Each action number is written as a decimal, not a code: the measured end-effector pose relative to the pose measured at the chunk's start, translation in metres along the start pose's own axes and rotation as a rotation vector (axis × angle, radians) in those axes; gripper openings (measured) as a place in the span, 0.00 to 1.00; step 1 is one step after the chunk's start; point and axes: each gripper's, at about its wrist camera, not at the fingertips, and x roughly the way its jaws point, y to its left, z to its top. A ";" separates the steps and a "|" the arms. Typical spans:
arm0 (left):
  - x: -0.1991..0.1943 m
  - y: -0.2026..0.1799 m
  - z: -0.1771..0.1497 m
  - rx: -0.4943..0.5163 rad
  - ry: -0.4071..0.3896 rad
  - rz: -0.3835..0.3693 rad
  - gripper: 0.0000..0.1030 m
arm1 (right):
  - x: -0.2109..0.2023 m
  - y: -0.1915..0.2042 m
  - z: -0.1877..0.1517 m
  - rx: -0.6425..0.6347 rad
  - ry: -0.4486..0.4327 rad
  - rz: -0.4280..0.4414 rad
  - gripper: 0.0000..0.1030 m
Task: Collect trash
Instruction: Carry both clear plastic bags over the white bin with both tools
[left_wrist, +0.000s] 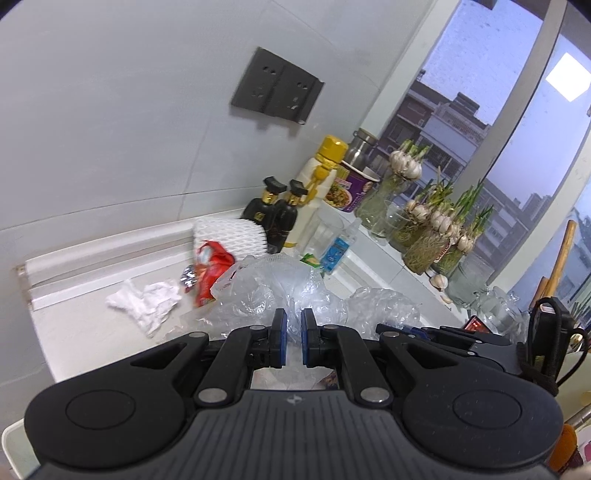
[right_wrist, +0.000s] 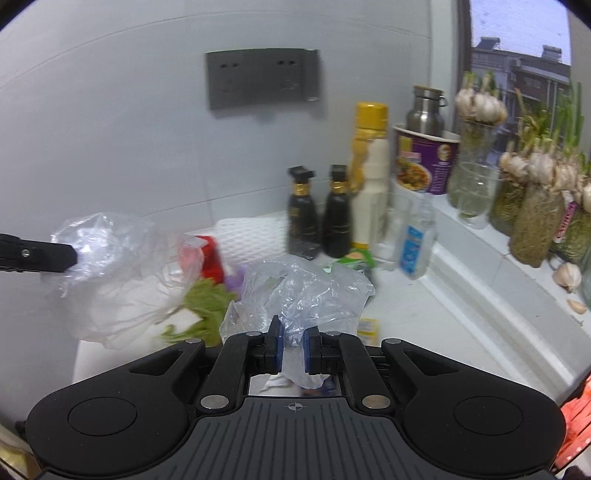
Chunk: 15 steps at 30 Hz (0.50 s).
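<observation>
Left wrist view. The left gripper (left_wrist: 293, 338) is pinched shut on a fold of the clear plastic bag (left_wrist: 273, 291), which billows over the white counter (left_wrist: 92, 332) just ahead of the blue pads. Loose trash lies beyond it: a crumpled white tissue (left_wrist: 146, 304) to the left and a red snack wrapper (left_wrist: 210, 271) touching the bag's far edge. The right gripper (left_wrist: 424, 332) shows at the right, level with this one.

Right wrist view. The right gripper (right_wrist: 293, 345) is likewise clamped on thin film of the plastic bag (right_wrist: 306, 288), and the left gripper (right_wrist: 55, 254) enters from the left with another part of the film bunched at its tip. Between the two, the film sags; green leafy scraps (right_wrist: 203, 306) show through or beneath it (which cannot be told).

Handling, as judged: the bag is very light, limp and slippery, prone to tear or slide from a shallow pinch. Holds belong on bunched rim material at opposite sides, keeping the mouth spread for tissue and wrapper.
</observation>
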 end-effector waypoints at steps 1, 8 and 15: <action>-0.003 0.003 -0.002 -0.004 0.000 0.005 0.07 | -0.001 0.006 -0.001 -0.004 0.001 0.006 0.08; -0.023 0.031 -0.015 -0.053 0.000 0.054 0.07 | -0.002 0.046 -0.004 -0.019 0.018 0.069 0.08; -0.044 0.061 -0.029 -0.121 -0.003 0.105 0.07 | -0.007 0.079 -0.006 -0.034 0.046 0.130 0.08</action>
